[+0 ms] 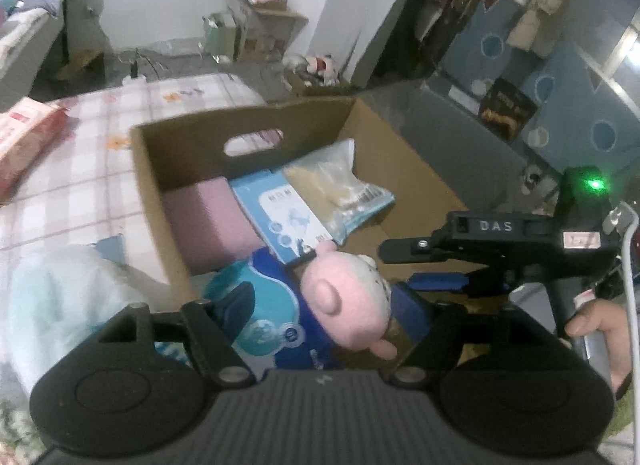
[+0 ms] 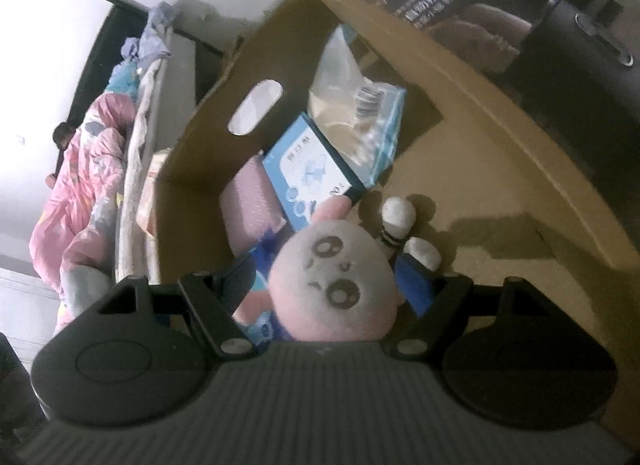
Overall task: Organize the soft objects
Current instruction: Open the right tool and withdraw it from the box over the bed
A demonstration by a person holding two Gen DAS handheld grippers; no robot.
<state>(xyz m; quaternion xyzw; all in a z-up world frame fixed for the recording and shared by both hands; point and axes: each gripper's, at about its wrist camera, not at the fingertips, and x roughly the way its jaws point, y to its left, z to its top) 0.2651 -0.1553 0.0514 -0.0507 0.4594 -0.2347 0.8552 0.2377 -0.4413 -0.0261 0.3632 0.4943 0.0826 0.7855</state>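
Cardboard box (image 2: 480, 77) | both grippers' fingers (image 2: 414, 285) spread wide; pink plush (image 2: 336, 289) between, grip unclear

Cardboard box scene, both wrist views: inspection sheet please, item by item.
Surface: bed with pink plaid cover; the cardboard box seems to rest on it.
Job's things: pink plush doll in the box, face toward the right wrist camera; pink pad, blue-white packet and clear bag behind it.
Clutter: pale blue cloth and pink carton beside the box.
Grippers: left gripper and right gripper straddle the doll, jaws wide; pad contact cannot be told.
Cables: white cable by the person's hand.
Surroundings: cluttered bedroom, second bed with pink bedding, shelf boxes.
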